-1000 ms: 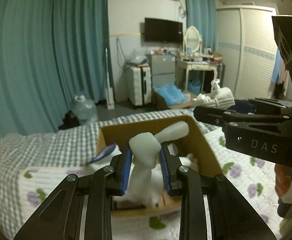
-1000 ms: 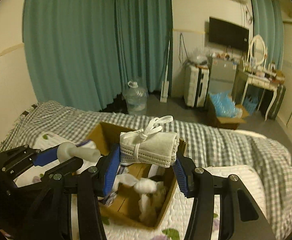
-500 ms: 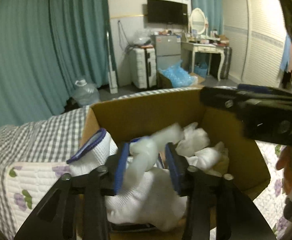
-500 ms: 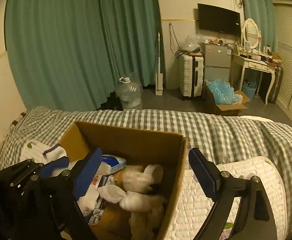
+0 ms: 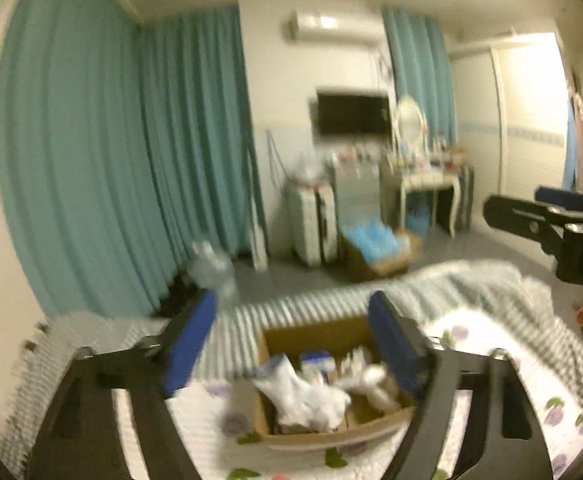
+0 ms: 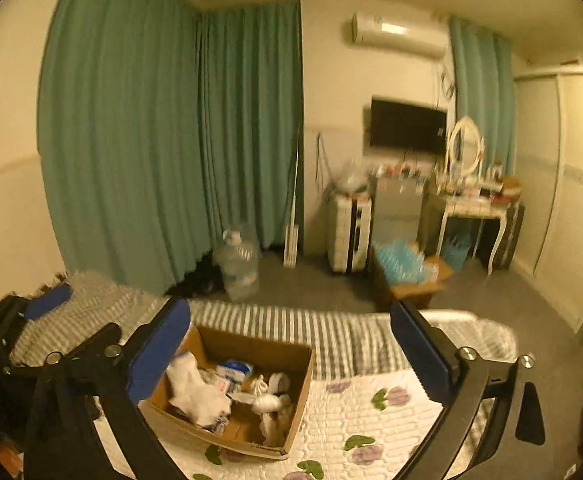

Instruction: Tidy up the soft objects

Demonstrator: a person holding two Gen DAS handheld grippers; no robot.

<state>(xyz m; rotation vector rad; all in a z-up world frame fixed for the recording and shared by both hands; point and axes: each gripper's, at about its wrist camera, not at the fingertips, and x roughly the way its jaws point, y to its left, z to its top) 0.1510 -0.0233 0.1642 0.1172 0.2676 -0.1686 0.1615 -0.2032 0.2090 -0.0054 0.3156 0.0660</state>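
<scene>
The left gripper (image 5: 293, 340) is spread wide and holds nothing, its blue pads (image 5: 189, 342) standing on either side of the cardboard box (image 5: 333, 438) that lies below and beyond it. The right gripper (image 6: 291, 354) is likewise released and empty, raised above the same box (image 6: 227, 436), with the left tool's blue tip showing at the near left edge of that view. The box sits open on a bed (image 6: 355, 412) covered with a white quilt printed with purple flowers; a grey checked blanket (image 6: 331, 332) lies just behind it. Inside the box rest the soft objects (image 6: 197, 394): crumpled white cloth on the left, smaller white rolled pieces (image 6: 269, 400) towards the right, and a blue-and-white packet (image 6: 231, 370) near the far wall. Teal curtains (image 6: 163, 140) hang far behind the bed.
</scene>
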